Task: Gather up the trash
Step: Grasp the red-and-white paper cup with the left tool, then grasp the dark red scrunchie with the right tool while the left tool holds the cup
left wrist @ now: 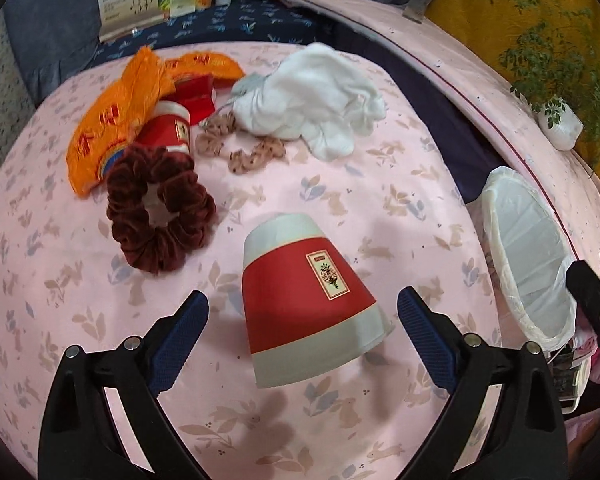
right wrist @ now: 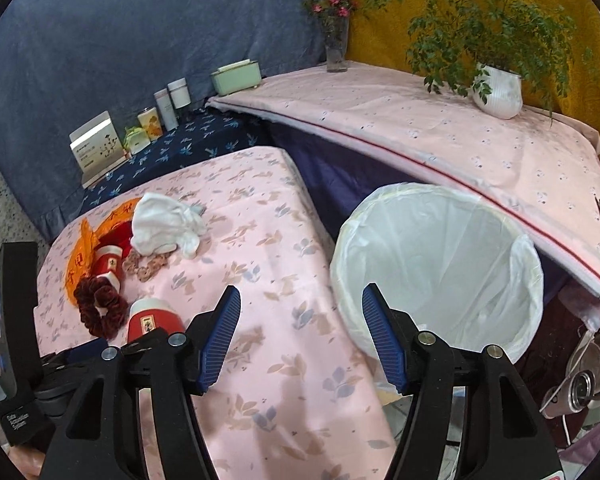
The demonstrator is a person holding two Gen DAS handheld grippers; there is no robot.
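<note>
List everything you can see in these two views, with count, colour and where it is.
Paper cup: 2, red and white; one lying between left fingers, second by wrapper.
Snack wrapper: 1, orange; far left of bed.
Velvet scrunchie: 1, dark red; beside wrapper.
Small scrunchies: 2, pink dotted; near cloth.
Cloth: 1, white; crumpled mid-bed.
Trash bin: 1, white liner; beside bed.
Potted plant: 1, white pot; pink shelf.
Flower vase: 1, clear; shelf corner.
Left gripper: open around cup.
Right gripper: open, holding nothing.
</note>
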